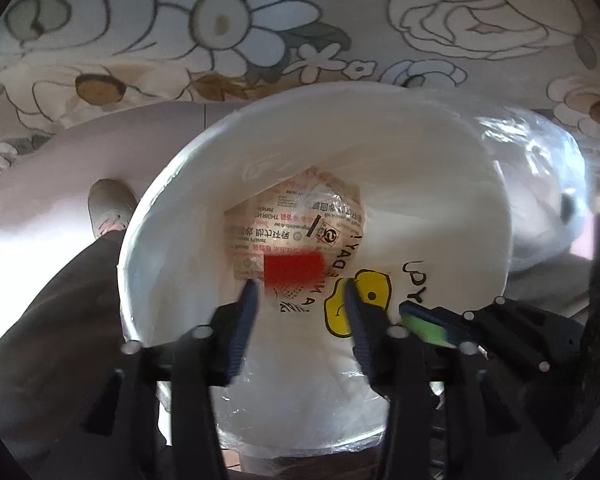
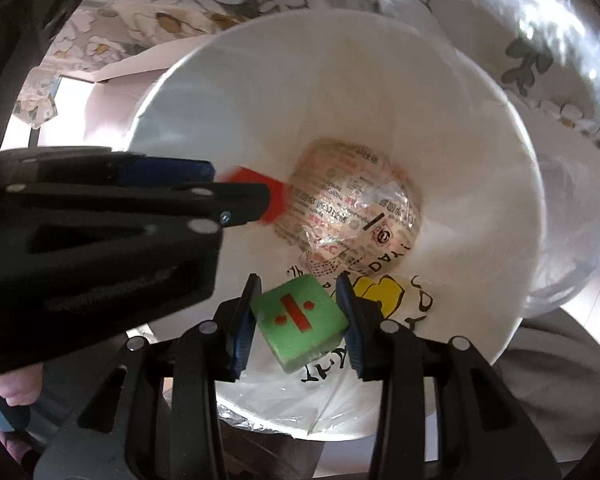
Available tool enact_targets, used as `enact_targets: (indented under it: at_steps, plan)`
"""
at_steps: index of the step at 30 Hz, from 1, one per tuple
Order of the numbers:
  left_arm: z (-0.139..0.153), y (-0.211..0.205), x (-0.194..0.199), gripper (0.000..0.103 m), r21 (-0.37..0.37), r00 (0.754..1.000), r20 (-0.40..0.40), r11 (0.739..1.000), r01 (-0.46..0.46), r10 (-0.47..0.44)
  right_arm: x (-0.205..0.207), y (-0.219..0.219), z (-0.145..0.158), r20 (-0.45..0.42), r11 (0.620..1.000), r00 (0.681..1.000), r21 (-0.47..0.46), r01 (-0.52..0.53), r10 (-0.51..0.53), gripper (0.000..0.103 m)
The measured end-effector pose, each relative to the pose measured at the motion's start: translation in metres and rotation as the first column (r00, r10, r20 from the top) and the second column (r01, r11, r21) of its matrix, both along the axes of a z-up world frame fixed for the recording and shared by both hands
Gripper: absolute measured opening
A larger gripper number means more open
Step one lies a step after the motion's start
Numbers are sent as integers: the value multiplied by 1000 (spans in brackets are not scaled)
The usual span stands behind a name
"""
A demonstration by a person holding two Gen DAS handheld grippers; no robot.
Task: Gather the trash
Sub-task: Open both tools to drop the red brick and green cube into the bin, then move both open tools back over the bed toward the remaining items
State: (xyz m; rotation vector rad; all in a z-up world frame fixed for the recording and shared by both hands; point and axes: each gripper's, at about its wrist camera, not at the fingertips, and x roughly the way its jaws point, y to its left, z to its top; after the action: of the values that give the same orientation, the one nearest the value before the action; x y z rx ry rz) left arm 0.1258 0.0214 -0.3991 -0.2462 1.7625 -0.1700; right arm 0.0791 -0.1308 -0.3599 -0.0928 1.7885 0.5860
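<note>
A white bin lined with a white plastic bag (image 1: 420, 208) fills both views (image 2: 228, 92). A crumpled printed wrapper (image 1: 296, 220) lies at its bottom (image 2: 356, 200). My left gripper (image 1: 300, 296) is open over the bin, and a blurred red block (image 1: 292, 268) is just past its fingertips, falling loose (image 2: 266, 196). My right gripper (image 2: 298, 300) is shut on a green block with a red division sign (image 2: 300, 320), held above the bin's near rim; its green edge shows in the left wrist view (image 1: 424, 326).
A floral cloth (image 1: 260, 20) lies behind the bin. A clear plastic bag (image 2: 580, 160) bulges at the bin's right. A shoe (image 1: 108, 208) and a dark trouser leg stand at the left on a pale floor.
</note>
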Motion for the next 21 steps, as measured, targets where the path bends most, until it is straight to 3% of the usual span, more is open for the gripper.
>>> enact_targets:
  at_steps: [2,13,21]
  plan:
    - [2,1,0,59,0,1000,6,1000,-5,5,0,-1,2,11,1000,1000,-7,3,-3,52]
    - [12,0,0,59,12,1000,29,1000,12,-12,-1,-2,10,40,1000,999,-4,-10,10,52]
    - [43,-5,-10,59,54,993,100,997,55,-60,-10,-2,41,101,999,994,4,-50,49,52]
